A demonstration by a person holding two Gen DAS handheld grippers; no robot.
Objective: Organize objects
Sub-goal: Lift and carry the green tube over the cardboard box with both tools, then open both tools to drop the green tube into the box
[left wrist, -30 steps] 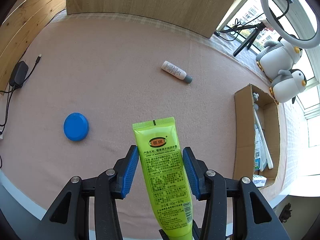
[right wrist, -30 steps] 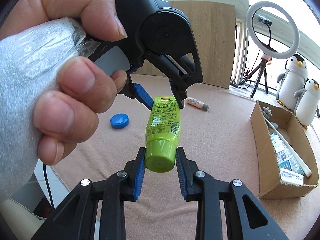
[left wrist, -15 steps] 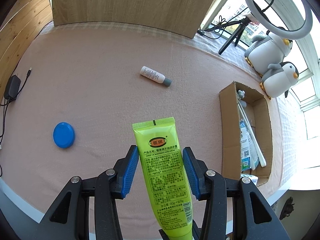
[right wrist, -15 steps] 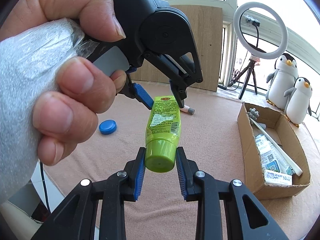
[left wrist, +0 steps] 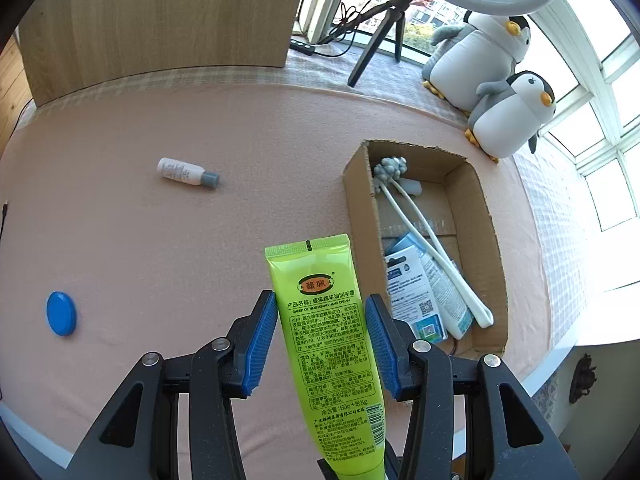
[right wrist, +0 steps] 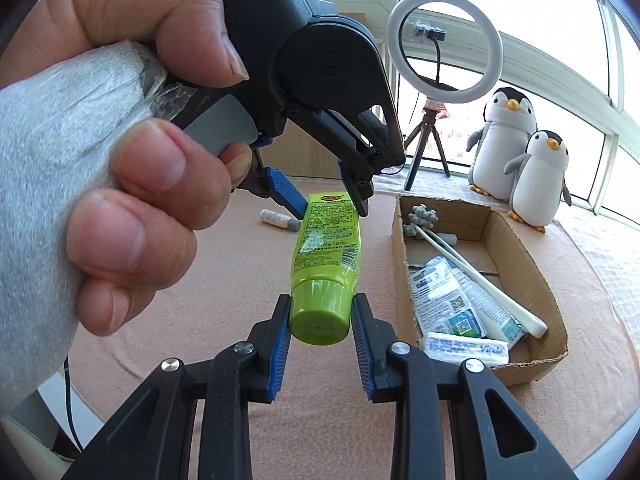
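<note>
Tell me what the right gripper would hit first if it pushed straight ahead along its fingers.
The right gripper is shut on the green tube's cap, so pushing on would drive the tube into the left gripper holding its far end. Beyond that, probably the pink mat, though depth is unclear.

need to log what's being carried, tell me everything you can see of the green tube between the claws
The bright lime-green plastic squeeze tube is held in the air above the pink felt mat, near the open cardboard box. It has a flat crimped top end, a round green screw cap, an orange logo badge, dense dark print and a barcode. The left claw flanks its body, and a narrow gap shows at one pad. The right claw is clamped on the cap.
</note>
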